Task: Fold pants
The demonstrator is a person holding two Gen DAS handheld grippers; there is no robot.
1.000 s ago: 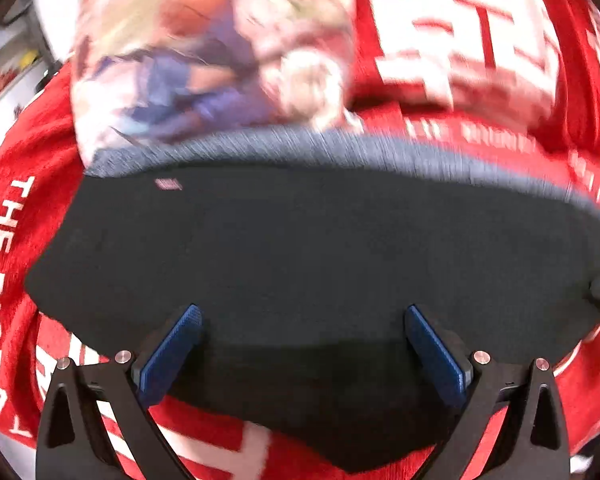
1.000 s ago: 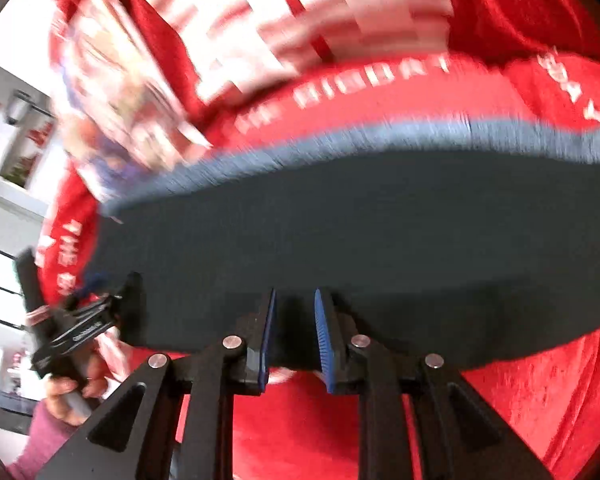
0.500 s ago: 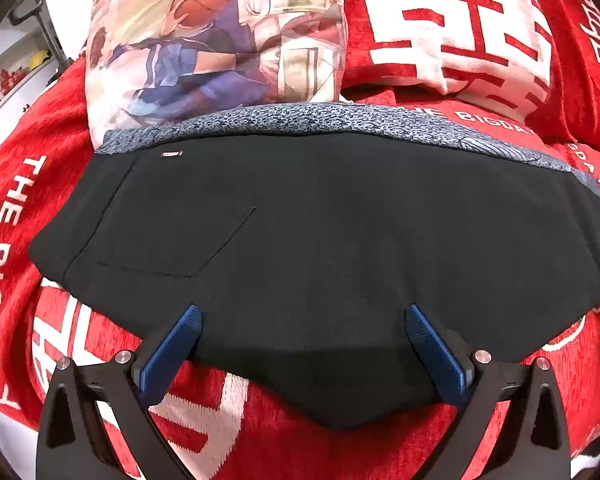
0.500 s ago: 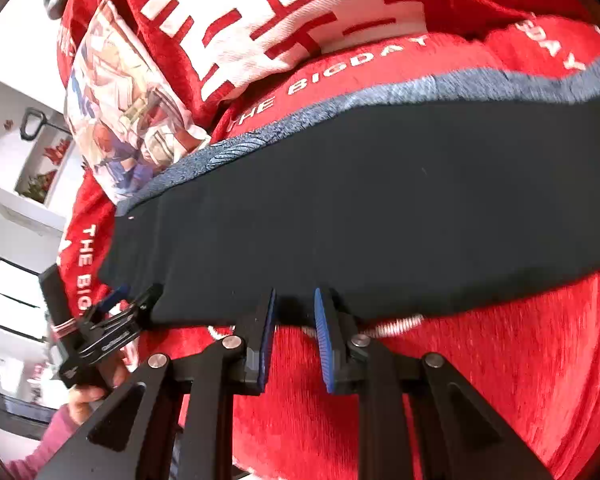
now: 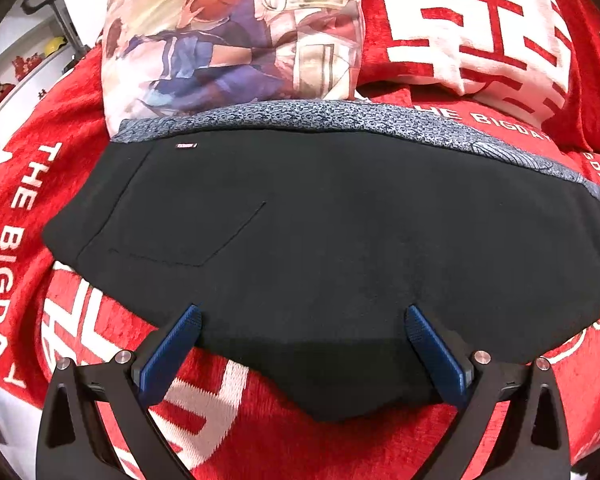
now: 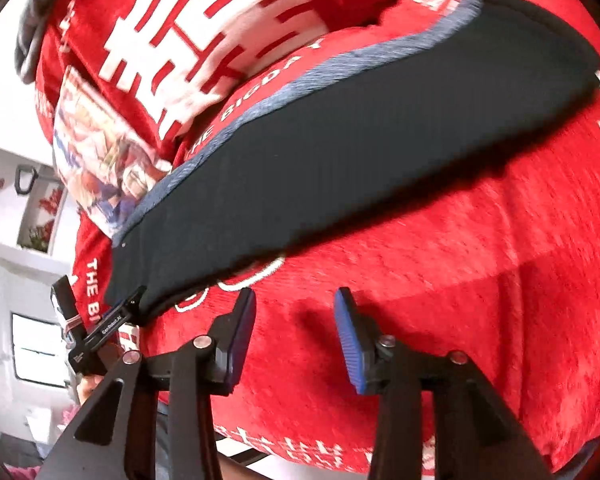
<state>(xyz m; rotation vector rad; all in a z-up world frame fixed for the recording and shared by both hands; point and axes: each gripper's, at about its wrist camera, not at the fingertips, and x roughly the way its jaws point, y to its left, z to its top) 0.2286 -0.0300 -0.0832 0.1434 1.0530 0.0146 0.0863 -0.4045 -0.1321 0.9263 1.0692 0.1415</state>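
Black pants [image 5: 340,240] lie flat on the red bedspread [image 5: 380,448], doubled lengthwise into one long strip, grey lining edge on the far side. Left gripper [image 5: 300,344] sits at the near hem, jaws wide apart straddling the cloth, nothing pinched. Right gripper [image 6: 296,328] is clear of the fabric over bare bedspread; its jaws have just been opening, nothing between them. Looks like a lengthwise fold is done and released; next move likely needs a grab at one end of the strip to bring it over the other. Beyond: printed cushion [image 5: 228,36] and red-white pillow [image 5: 480,28] touch the far edge, could snag.
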